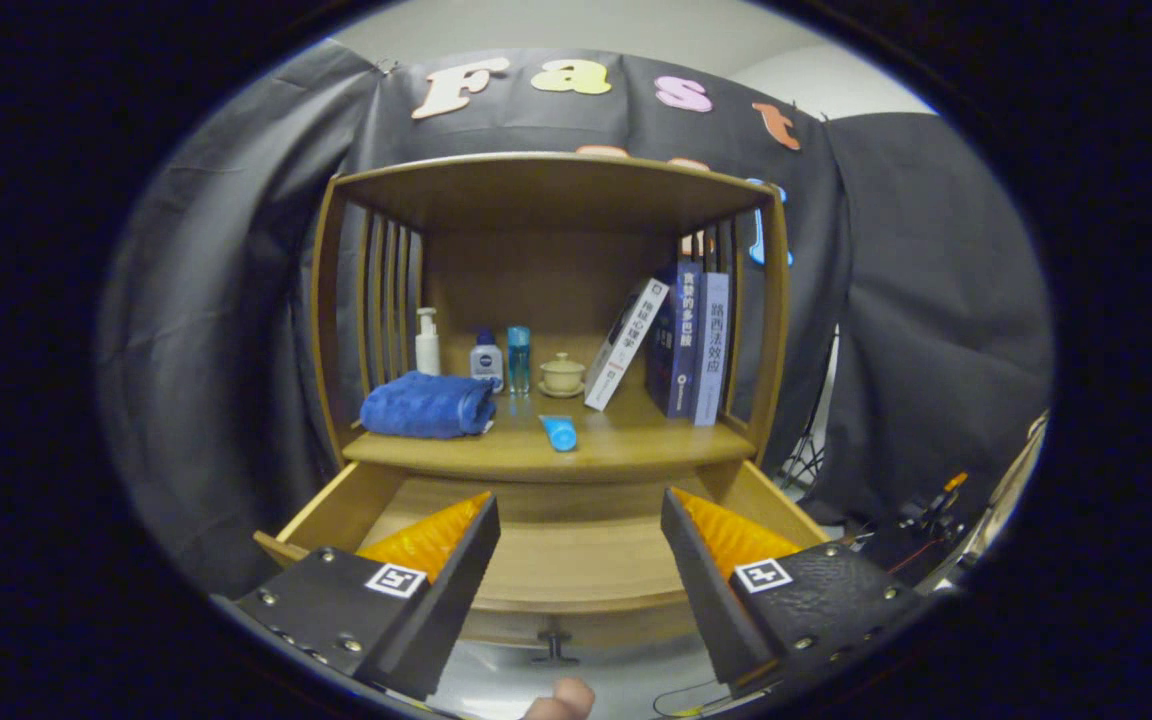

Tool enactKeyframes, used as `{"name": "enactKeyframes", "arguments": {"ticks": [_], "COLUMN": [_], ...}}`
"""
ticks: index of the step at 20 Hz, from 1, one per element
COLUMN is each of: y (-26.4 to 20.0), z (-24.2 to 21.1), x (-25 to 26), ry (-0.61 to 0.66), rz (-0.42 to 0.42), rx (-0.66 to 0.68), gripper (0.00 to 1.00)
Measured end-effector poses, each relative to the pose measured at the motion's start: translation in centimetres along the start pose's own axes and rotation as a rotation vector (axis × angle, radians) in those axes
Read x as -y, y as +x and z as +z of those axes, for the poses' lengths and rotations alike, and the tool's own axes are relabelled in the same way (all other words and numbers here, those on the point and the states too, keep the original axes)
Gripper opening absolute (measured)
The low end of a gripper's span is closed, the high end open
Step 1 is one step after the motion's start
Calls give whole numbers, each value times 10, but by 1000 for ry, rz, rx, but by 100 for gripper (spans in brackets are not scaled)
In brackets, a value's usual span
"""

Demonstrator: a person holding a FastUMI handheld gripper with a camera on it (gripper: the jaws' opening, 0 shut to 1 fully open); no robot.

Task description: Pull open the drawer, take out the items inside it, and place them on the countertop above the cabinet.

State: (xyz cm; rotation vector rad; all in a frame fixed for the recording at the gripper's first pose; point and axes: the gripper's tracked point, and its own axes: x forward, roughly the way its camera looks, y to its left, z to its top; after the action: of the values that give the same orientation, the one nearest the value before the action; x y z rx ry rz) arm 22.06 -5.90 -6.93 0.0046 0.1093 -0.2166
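The wooden cabinet's drawer (pixel 576 570) is pulled out toward me, its floor bare between my fingers. A small dark handle (pixel 556 648) sticks out of its front panel. My gripper (pixel 581 515) hovers above the drawer, open, nothing between the fingers. Just beyond the fingers, a small blue tube (pixel 559 433) lies near the front edge of the countertop (pixel 626 450).
On the countertop stand a folded blue towel (pixel 428 405), a white pump bottle (pixel 427 343), two small bottles (pixel 502 360), a lidded cup (pixel 563 375) and several books (pixel 681 340) at the right. Slatted side walls and a top board enclose it. A fingertip (pixel 561 700) shows below the drawer.
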Motion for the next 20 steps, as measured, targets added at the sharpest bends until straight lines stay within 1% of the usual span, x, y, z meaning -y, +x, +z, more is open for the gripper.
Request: {"name": "enactKeyframes", "arguments": {"ticks": [2,4,9,15,17,19,20], "y": [-2,-5,-15,-3,6,17,16], "z": [-21,-39,-93,-157,-167,-164,-163], "x": [-1,-6,-9,-20,-24,-34,-32], "ry": [-15,-12,-12,18,11,4,-22], "rz": [3,25,33,37,35,53,50], "rx": [-14,-17,-52,-104,-114,-96,-84], "gripper": [97,97,97,97,97,97,97]}}
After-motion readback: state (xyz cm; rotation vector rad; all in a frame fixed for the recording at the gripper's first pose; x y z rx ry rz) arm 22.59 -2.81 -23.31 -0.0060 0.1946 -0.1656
